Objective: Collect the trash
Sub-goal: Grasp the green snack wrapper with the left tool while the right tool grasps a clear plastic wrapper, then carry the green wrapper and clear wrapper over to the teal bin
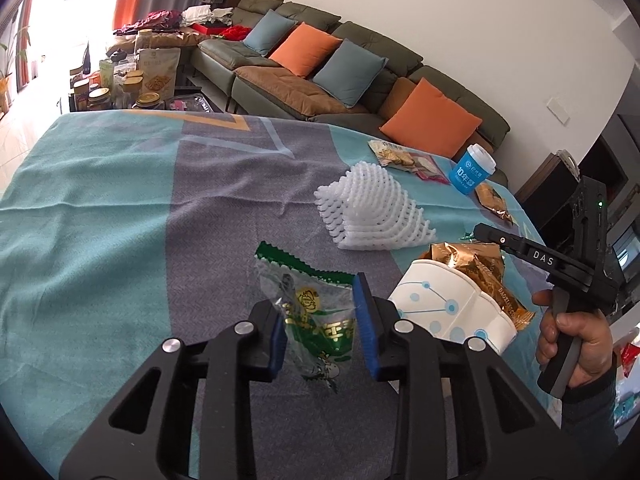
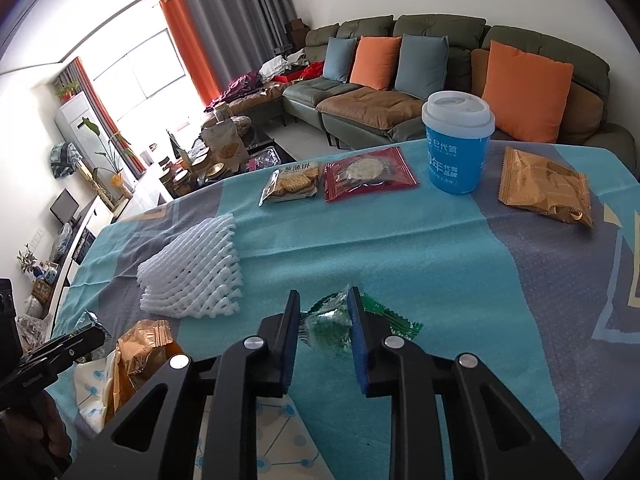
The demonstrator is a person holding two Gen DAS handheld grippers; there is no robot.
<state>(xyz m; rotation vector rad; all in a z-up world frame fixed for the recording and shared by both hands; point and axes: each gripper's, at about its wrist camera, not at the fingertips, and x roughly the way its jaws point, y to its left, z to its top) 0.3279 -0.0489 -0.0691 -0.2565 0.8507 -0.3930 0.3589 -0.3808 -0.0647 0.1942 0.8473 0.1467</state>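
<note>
A green and clear wrapper [image 1: 316,312] sits between the open fingers of my left gripper [image 1: 326,330], low over the tablecloth. A white paper bowl [image 1: 452,304] with blue dots holds a gold wrapper [image 1: 476,268] just to its right. My right gripper [image 2: 324,340] is open, with a second green wrapper [image 2: 332,320] between its fingers; its body shows in the left wrist view [image 1: 560,264]. The bowl [image 2: 94,396] lies at the lower left of the right wrist view. White foam netting [image 1: 368,208] lies mid-table.
A blue lidded cup [image 2: 458,144], a biscuit packet [image 2: 292,186], a red packet [image 2: 368,174] and a gold packet [image 2: 546,188] lie along the table's far side. A sofa [image 2: 400,92] with cushions stands behind. A cluttered low table [image 1: 120,80] stands beyond the far edge.
</note>
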